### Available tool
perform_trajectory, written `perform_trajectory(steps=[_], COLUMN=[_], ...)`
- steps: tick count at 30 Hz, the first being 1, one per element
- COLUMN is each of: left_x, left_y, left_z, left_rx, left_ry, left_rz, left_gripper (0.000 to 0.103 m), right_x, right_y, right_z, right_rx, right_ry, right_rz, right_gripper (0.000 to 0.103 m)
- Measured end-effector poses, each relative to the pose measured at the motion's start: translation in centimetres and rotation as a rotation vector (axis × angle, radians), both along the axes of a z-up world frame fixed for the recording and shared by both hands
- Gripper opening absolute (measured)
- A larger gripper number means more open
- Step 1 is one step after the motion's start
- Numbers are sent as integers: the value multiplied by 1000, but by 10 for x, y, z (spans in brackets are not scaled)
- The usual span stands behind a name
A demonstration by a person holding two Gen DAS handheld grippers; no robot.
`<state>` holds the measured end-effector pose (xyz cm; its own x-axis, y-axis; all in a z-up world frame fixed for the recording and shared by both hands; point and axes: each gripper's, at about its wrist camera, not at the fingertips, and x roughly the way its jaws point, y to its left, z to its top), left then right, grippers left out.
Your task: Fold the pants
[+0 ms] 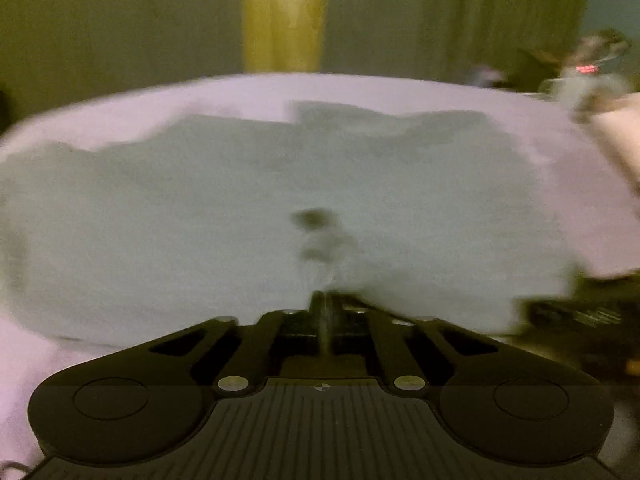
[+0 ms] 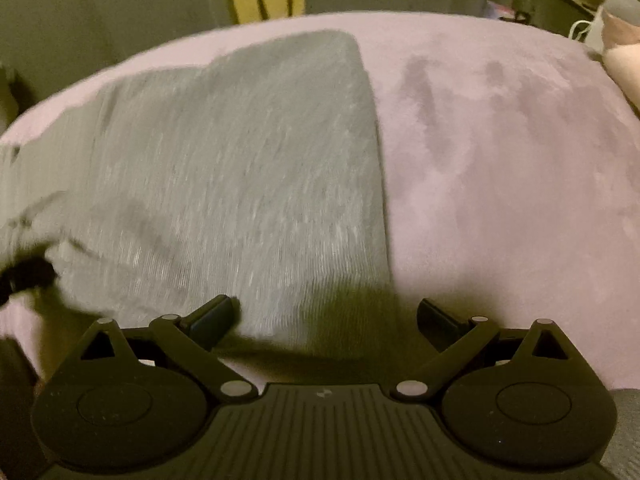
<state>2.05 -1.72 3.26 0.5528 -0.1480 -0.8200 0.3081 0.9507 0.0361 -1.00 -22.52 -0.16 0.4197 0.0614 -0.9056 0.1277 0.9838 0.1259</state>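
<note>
Grey pants point(image 1: 280, 208) lie spread on a pink blanket point(image 1: 360, 92). My left gripper point(image 1: 325, 304) is shut on the near edge of the pants, with cloth pinched between its fingers. In the right wrist view the pants point(image 2: 240, 168) lie folded, with a straight edge on the right side. My right gripper point(image 2: 326, 320) is open and empty, low over the near edge of the pants. Its left finger point(image 2: 212, 318) is over the cloth and its right finger point(image 2: 440, 322) over the blanket point(image 2: 500, 160). Both views are blurred.
A yellow post point(image 1: 284, 16) and green curtains stand behind the bed. Pale pillows point(image 2: 624, 64) and clutter lie at the far right. A dark object point(image 2: 24, 274) shows at the left edge of the right wrist view.
</note>
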Motion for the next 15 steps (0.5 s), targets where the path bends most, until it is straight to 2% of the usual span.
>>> perform_trajectory(steps=[1,2,4,6,8,10,12,15], left_x=[0,3,7,2,-5,-9,-7,-2], left_y=[9,14,23,26,18,9,-1,-17], left_z=[1,2,9,17,23,26,23,3], left_rx=[51,61,-27,-91,-100,-116,-127,-90], left_ry=[-19,-21,-3,-24,-69,-81,-65,7], left_rz=[40,67,90,72,32,-17,-60,-105], left_gripper=[4,4,16,48,67,68,84,87], right_x=[-1,0,-2,-5,-6,-7,-8,-9], right_y=[2,3,5,7,7,4,0,-3], right_z=[-3,-3,-1,8,16,18,19,24], right_rx=[-2,7,24,33,32,45,64,81], right_ry=[30,47,38,-26,-82,-109,-134,-174], right_rz=[20,33,50,55,43,23,-2,-27], right_gripper=[99,99,99,99,99,99,99,99])
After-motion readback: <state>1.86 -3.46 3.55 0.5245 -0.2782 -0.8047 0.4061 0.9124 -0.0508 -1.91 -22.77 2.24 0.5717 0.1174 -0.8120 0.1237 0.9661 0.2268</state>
